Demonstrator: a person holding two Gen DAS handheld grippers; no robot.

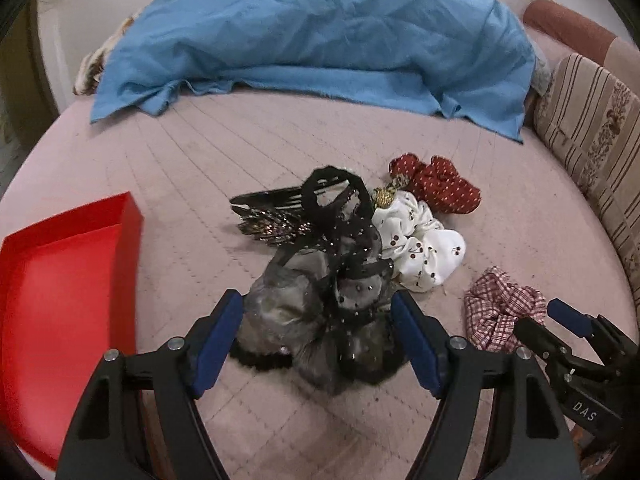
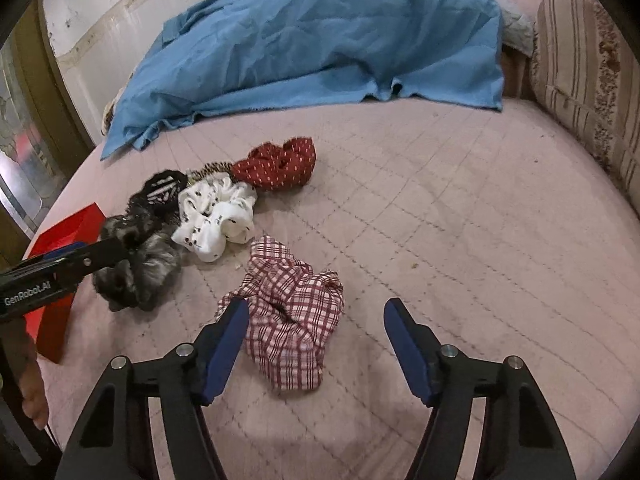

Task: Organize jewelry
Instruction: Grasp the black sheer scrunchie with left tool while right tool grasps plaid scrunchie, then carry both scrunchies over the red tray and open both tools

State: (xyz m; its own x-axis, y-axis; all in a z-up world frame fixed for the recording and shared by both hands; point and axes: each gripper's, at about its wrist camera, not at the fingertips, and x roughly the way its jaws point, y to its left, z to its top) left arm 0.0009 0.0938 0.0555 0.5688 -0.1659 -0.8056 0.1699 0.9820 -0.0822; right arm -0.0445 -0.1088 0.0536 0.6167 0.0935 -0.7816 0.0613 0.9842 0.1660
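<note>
Blue-padded left gripper (image 1: 318, 344) stands apart around the grey fuzzy scrunchie (image 1: 280, 312), pads not pressing. Right gripper (image 2: 316, 348) gapes over the plaid scrunchie (image 2: 292, 320), left pad beside it. Beyond lie the cherry-print scrunchie (image 1: 416, 248), red dotted scrunchie (image 1: 440, 184) and red box (image 1: 60, 264) on the pink quilt (image 2: 460, 220).

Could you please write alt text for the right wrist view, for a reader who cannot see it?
The right gripper hangs open over a pink quilted bed, its left pad at the edge of a red plaid scrunchie. Further left lie white, dark red and grey scrunchies beside a red box.
</note>
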